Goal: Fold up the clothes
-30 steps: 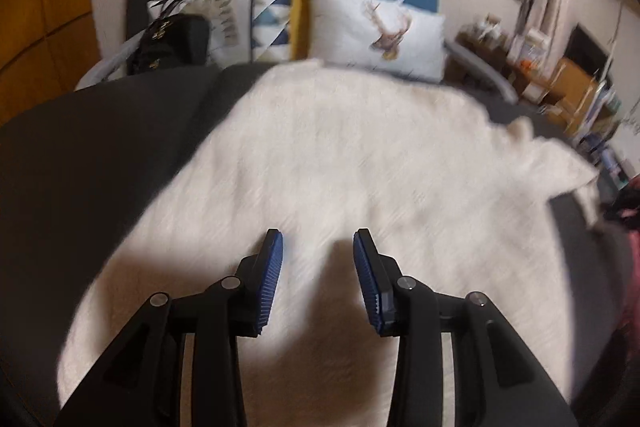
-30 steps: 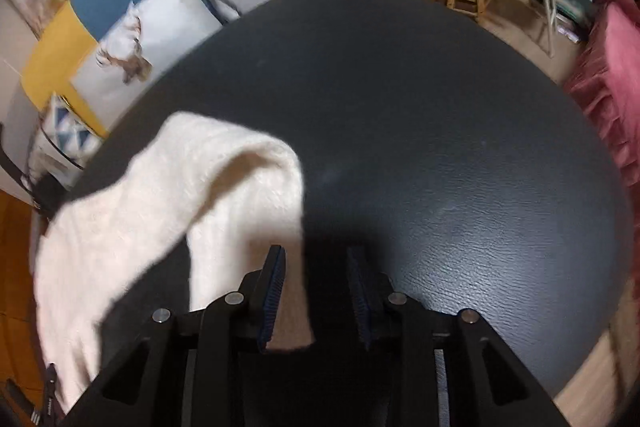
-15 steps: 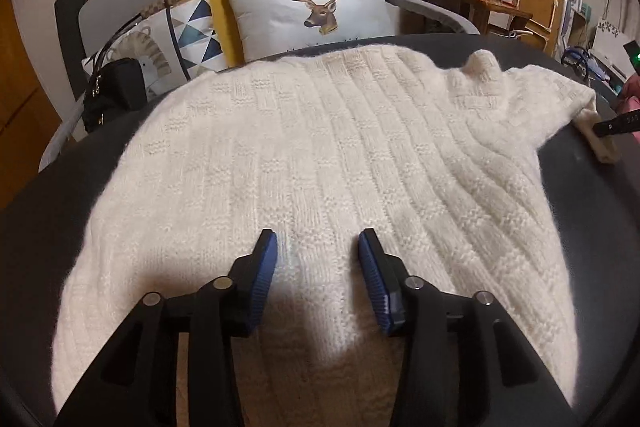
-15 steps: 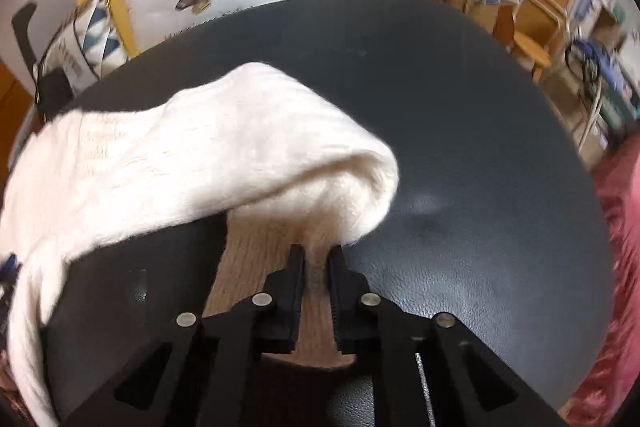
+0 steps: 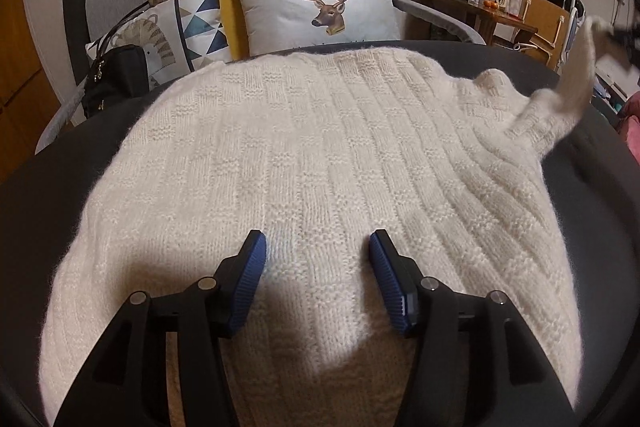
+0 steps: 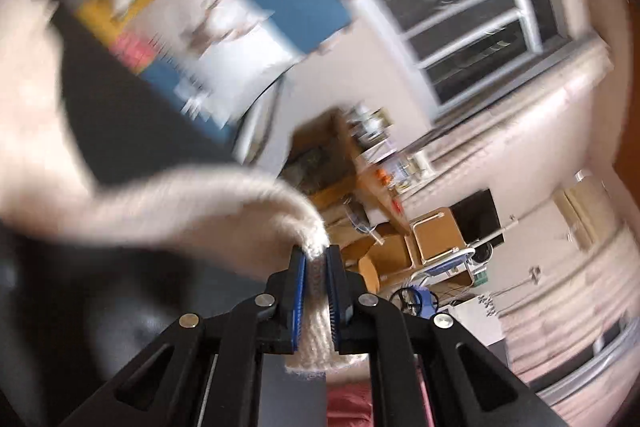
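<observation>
Left wrist view: the cream sweater [image 5: 320, 163] lies spread on the dark round table [image 5: 48, 195], filling the frame's centre. The left gripper [image 5: 316, 279] hovers over its near part, jaws opening, wider than a second ago, nothing between the pads. Compared with half a second ago, the sleeve [image 5: 576, 75] at the right edge no longer lies on the table but rises toward the upper right, blurred.

Right wrist view: the right gripper [image 6: 316, 291], earlier open above the sleeve, now pinches the ribbed cuff [image 6: 316, 307] between narrow jaws that ease slightly apart; the whole view has rolled and lifted.

Bare table shows at the left and right of the sweater. The deer cushion [image 5: 320, 11] and a black bag [image 5: 116, 79] border the far rim.
</observation>
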